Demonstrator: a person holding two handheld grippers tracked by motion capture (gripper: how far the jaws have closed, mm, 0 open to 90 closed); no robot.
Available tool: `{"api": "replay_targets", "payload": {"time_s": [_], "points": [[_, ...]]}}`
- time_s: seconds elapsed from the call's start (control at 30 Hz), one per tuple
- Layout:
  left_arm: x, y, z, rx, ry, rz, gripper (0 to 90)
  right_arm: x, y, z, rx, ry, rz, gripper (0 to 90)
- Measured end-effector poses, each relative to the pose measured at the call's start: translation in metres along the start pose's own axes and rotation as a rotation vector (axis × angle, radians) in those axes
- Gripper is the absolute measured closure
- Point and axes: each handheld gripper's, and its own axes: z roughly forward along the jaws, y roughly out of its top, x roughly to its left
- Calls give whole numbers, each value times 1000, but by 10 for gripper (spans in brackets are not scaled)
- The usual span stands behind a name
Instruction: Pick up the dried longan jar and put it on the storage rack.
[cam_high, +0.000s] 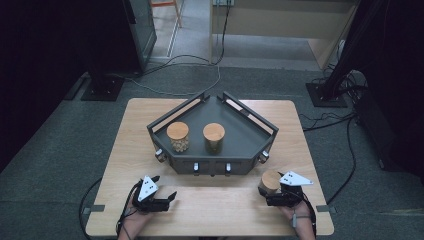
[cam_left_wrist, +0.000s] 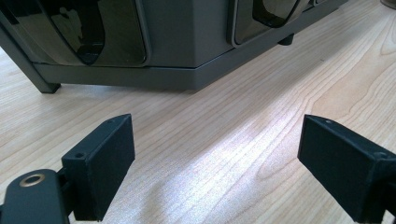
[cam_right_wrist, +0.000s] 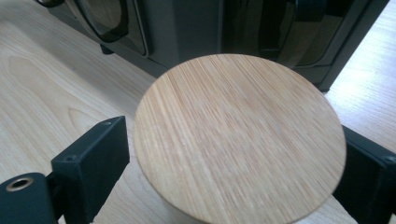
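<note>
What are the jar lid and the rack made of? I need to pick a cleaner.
The jar lid looks like bamboo or light wood, matt and unvarnished: fine straight grain lines run across it. The rack looks like dark grey painted metal, with thin rails and flat panels; plastic can't be ruled out.

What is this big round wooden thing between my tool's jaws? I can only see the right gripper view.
Observer: It's the lid of a jar. The jar stands on the table, just outside the grey tray.
Operator: Are there more jars?
Observer: Yes, two. The left jar and the middle jar stand side by side inside the tray, each with a wooden lid.
Operator: Where's my other tool?
Observer: The left tool sits low over the table's near left side, jaws open, nothing between them.
</note>
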Motion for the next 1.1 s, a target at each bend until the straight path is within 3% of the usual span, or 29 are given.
{"api": "replay_targets", "payload": {"time_s": [0.2,0.37,0.8,0.97,1.1], "points": [[0,0,0,0,0,1,108,-1,-1,1,15,-20,13,179],[0,0,0,1,0,0,108,-1,-1,1,10,-9,2,251],[0,0,0,0,3,-2,108,1,3,-1,15,-15,19,255],[1,0,0,-1,2,-7,109,7,5,-8,-37,-22,8,255],[1,-1,0,-3,1,-10,108,8,13,-8,-54,2,27,255]]}}
